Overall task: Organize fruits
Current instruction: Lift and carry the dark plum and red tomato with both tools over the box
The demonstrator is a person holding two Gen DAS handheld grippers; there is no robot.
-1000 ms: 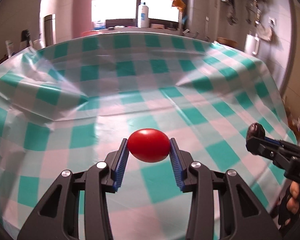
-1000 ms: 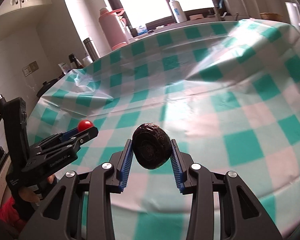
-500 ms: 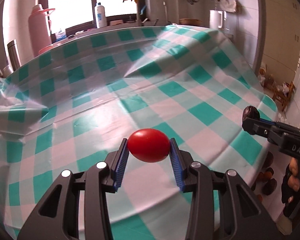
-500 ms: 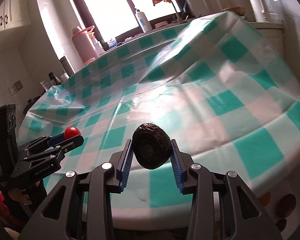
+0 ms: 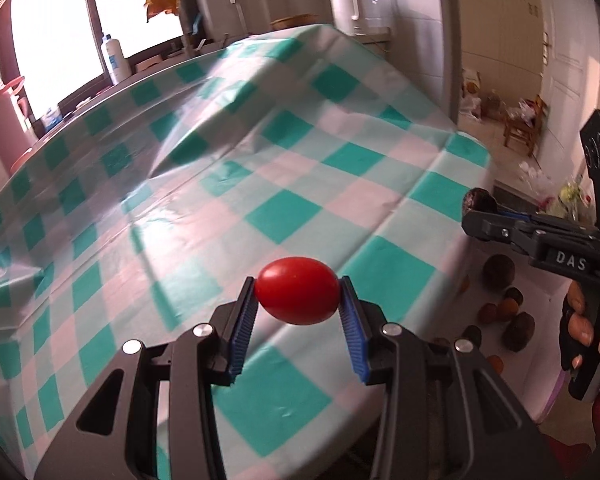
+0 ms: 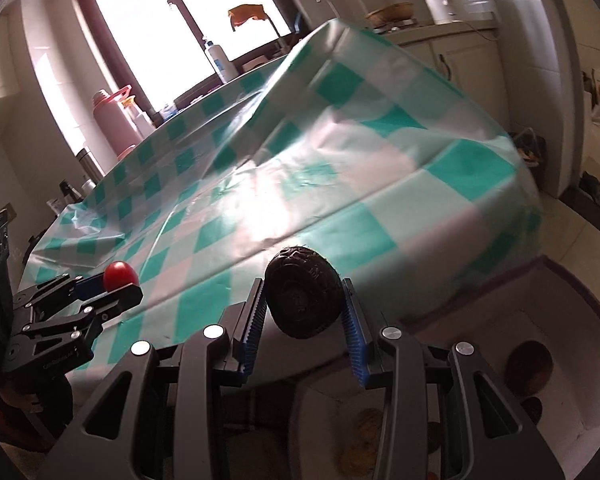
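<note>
Red and smooth, the tomato (image 5: 297,290) sits pinched between the left gripper (image 5: 298,312) pads above the checked tablecloth (image 5: 260,184), while the right gripper (image 6: 304,312) clamps a dark wrinkled fruit (image 6: 302,292) beyond the table edge.

Brown fruits (image 5: 508,312) on the floor past the desk (image 5: 284,184) edge: blurred, kind unclear, some hidden behind the left tool (image 5: 298,312) body. In the right wrist view a white bin (image 6: 560,320) is cut by the frame edge; round items (image 6: 526,368) inside too dim to name, partly behind the right tool (image 6: 304,312). Hand (image 5: 584,328) cropped at the frame edge. Far end of the tablecloth motion-blurred.
</note>
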